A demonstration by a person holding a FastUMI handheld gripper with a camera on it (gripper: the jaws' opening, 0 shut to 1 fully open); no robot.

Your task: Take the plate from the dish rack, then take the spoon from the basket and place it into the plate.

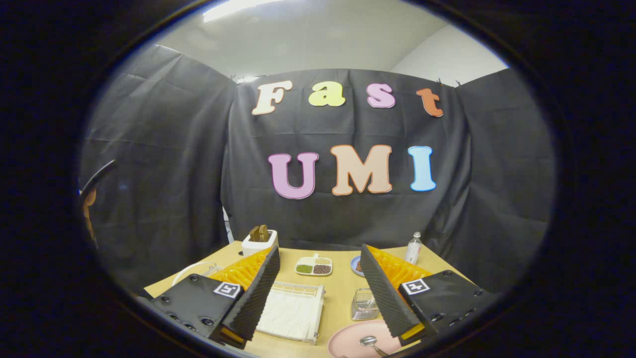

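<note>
Above the wooden table [343, 293], the gripper [318, 325] is held with its fingers spread wide and nothing clasped. The pink plate [348, 343] is seen at five o'clock between the fingertips, the spoon [370, 342] laid in it; the white dish rack [293, 311] lies at eleven o'clock, the small clear basket [364, 304] at one.

Pink plate [350, 339] and spoon [370, 342] partly behind a finger, handle cut off.

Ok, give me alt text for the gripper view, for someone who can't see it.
A spoon lies in a pink plate on a wooden table, just below the open, empty tool. Between its fingers sit a white dish rack, a clear basket and a divided snack tray.
</note>
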